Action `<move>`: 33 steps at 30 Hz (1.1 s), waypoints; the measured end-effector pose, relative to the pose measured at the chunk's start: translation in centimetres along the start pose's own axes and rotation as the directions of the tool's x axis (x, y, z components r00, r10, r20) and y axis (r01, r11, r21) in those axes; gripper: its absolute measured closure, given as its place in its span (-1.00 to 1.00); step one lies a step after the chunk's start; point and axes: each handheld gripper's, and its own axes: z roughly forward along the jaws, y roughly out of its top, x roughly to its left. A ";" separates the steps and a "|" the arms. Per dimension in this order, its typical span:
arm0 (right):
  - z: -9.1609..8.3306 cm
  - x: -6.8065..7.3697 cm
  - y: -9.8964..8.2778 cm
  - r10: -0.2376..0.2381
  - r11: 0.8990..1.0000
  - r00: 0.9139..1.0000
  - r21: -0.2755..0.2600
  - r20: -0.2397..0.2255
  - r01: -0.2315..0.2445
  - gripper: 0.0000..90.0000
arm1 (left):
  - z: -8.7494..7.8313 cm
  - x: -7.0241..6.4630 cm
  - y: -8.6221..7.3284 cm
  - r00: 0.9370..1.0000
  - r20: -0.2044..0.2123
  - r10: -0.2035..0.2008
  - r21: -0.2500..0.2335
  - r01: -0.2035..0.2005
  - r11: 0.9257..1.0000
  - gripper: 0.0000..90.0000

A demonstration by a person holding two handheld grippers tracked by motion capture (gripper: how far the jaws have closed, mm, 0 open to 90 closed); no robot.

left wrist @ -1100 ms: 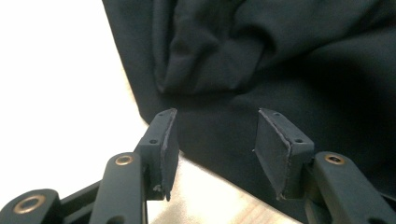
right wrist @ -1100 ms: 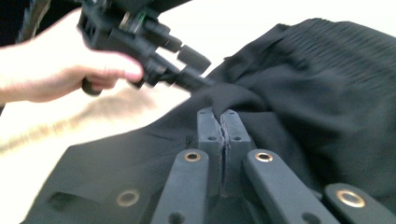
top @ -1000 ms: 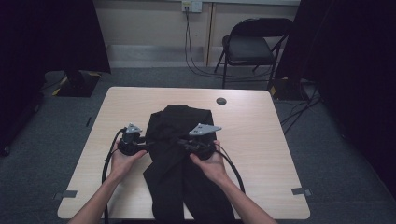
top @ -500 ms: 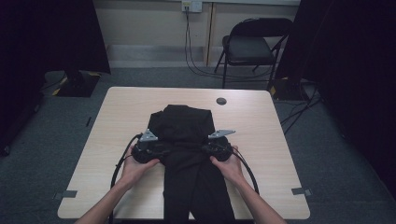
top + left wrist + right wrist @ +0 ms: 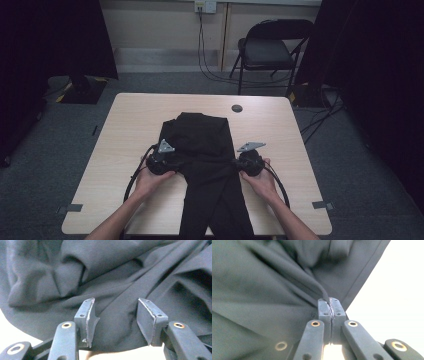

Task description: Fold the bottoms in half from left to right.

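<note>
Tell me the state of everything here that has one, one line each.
Black fabric garment: lying rumpled on the table, lower end hanging over the near edge.
Left tool: open, jaws apart over the cloth.
Right tool: shut on a fold of cloth.
Black folding chair: unfolded, unoccupied.

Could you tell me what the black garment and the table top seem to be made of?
The black garment looks like a soft, matte woven fabric: it drapes in loose folds and shows a stitched hem line in the right gripper view. The table appears to be pale wood-look laminate, smooth and evenly coloured, though solid wood cannot be ruled out.

Left tongs [image 5: 115,315] gape; right tongs [image 5: 331,305] pinched together.
</note>
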 end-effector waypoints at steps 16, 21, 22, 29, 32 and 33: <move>-2.3 3.7 -2.1 -0.060 0.998 0.995 -0.005 -0.080 0.060 0.46 | -0.2 -0.4 -0.1 0.998 0.050 0.039 0.015 -0.040 0.999 0.00; -3.4 2.0 -0.1 0.004 0.995 0.998 -0.102 -0.071 -0.011 0.09 | -0.7 -0.4 0.1 0.991 0.130 0.030 0.029 -0.034 0.999 0.05; -3.4 1.6 0.6 0.024 0.991 0.998 -0.128 -0.063 -0.032 0.06 | -0.9 -0.2 0.2 0.992 0.125 0.015 0.011 -0.017 1.000 0.05; 0.3 -0.6 4.7 0.072 0.986 0.996 -0.145 -0.056 -0.080 -0.20 | -1.8 3.4 2.7 0.996 0.038 -0.076 -0.106 0.080 0.991 0.03; 2.2 -1.2 5.9 0.096 0.986 0.993 -0.132 -0.062 -0.104 -0.29 | -0.8 4.7 4.0 0.994 0.024 -0.103 -0.138 0.106 0.985 -0.12; 2.7 -1.3 6.1 0.102 0.986 0.993 -0.125 -0.065 -0.110 -0.29 | -0.2 5.0 4.5 0.994 0.035 -0.106 -0.126 0.110 0.986 -0.16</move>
